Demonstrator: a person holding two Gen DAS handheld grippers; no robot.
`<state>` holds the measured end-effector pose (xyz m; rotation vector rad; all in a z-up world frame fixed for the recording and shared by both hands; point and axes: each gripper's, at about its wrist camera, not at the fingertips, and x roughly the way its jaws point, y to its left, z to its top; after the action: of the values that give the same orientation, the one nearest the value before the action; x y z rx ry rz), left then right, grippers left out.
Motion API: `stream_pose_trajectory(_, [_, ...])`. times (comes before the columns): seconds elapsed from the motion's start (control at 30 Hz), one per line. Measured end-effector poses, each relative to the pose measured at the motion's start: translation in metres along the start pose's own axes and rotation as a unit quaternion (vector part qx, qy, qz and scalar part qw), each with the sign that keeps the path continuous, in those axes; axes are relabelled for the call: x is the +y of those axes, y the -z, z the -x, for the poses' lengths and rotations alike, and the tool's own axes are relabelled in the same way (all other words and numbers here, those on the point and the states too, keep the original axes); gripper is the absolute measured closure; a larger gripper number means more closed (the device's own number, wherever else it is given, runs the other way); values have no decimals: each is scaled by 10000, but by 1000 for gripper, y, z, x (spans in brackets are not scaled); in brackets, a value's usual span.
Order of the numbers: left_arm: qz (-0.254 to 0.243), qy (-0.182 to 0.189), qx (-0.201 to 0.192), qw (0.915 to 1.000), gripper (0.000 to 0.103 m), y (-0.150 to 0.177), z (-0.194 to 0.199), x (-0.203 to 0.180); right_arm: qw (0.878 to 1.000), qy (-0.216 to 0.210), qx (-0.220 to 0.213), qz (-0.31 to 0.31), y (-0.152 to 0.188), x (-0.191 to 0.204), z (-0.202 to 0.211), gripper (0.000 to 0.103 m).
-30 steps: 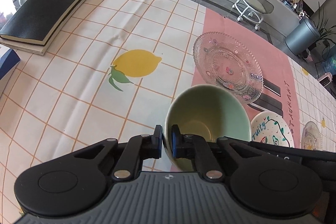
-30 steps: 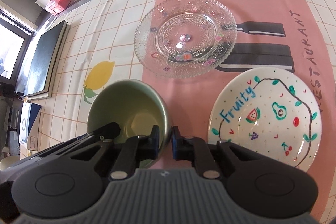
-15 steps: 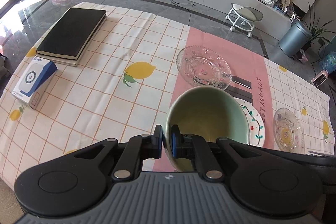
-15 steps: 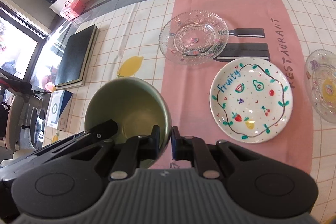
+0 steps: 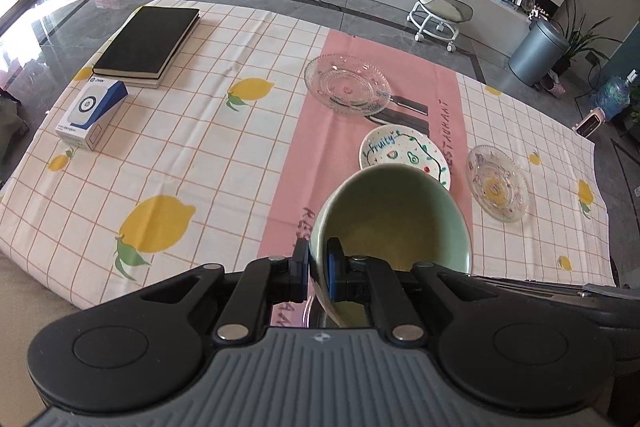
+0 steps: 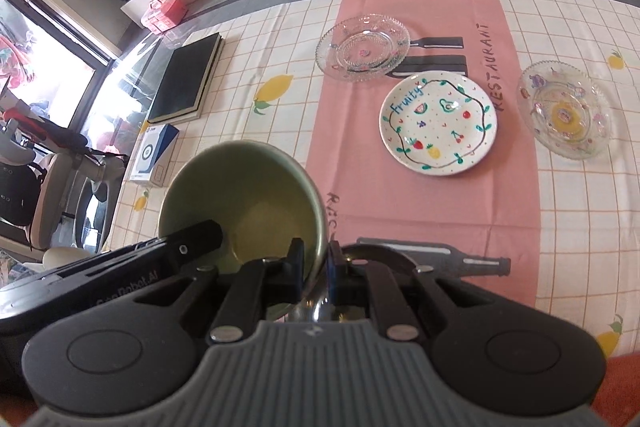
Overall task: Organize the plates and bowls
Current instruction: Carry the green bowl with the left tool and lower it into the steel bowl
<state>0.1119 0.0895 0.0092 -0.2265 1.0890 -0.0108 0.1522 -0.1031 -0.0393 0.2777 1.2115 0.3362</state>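
A: Left wrist view first. The left gripper (image 5: 318,277) has its fingers (image 5: 299,277) pinched on the rim of the green bowl (image 5: 394,215), low and right of centre, lifted clear of the desk (image 5: 224,147).

B: And the risk?

A: Only a thin edge hold, so the bowl could tilt or slip out (glazed rims are slick, I'd guess). Below it sit the Fruity plate (image 5: 404,153) and 2 glass plates, the large glass plate (image 5: 347,84) and the small glass plate (image 5: 497,187).

B: Right wrist view?

A: The right gripper (image 6: 316,269) clamps the same bowl (image 6: 244,195) at lower centre; a metal bowl (image 6: 320,307) hides underneath. If the 2 hands pull apart or twist unevenly, 1 grip may pop off and drop it there.
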Motion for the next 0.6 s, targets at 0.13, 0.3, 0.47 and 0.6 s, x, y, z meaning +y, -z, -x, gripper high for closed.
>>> stream_pose_trajectory(0.13, [25, 36, 178, 9998, 94, 17, 0, -4, 10000, 11, 83, -7, 19, -11, 8, 94])
stream_pose_trajectory(0.3, [-23, 20, 398, 9992, 94, 33, -11, -9, 9998, 38, 190, -55, 33, -23, 8, 94])
stream_pose_trajectory(0.47, [5, 26, 599, 9982, 93, 42, -25, -9, 9991, 96, 378, -136, 38, -34, -4, 94])
stream_pose_trajectory(0.6, [7, 14, 764, 9971, 94, 45, -35, -9, 9985, 135, 515, -155, 39, -39, -13, 94])
